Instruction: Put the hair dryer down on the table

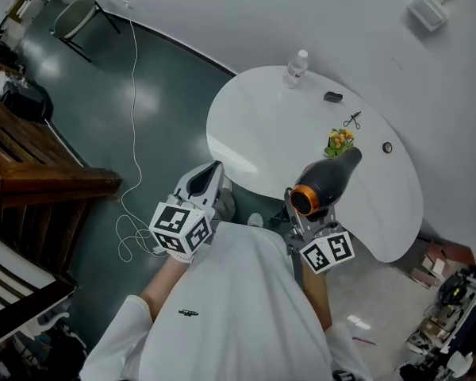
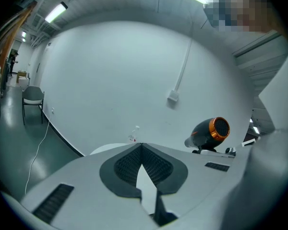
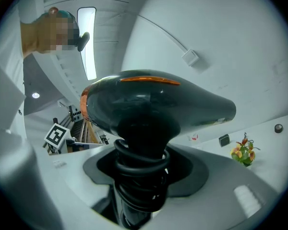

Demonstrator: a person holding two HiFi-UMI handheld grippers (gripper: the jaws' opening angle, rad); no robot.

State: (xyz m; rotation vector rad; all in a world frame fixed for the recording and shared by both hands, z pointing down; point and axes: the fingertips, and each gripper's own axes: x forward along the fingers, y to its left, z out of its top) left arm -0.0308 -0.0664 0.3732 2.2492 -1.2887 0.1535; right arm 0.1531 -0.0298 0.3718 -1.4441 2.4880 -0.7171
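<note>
The right gripper (image 1: 311, 217) grasps the hair dryer (image 1: 327, 182) by its cord-wrapped handle, jaws wide around it. The left gripper (image 1: 209, 179) seems pinched together, empty. The dryer is in the air near the bench (image 1: 262, 133) edge, so this looks like the carry. Next: lower it onto bare bench and release.

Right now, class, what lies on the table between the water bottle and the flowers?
The head view shows a small black block between the bottle and the flowers, and a thin black tool close beside the flowers; otherwise bare table.
</note>
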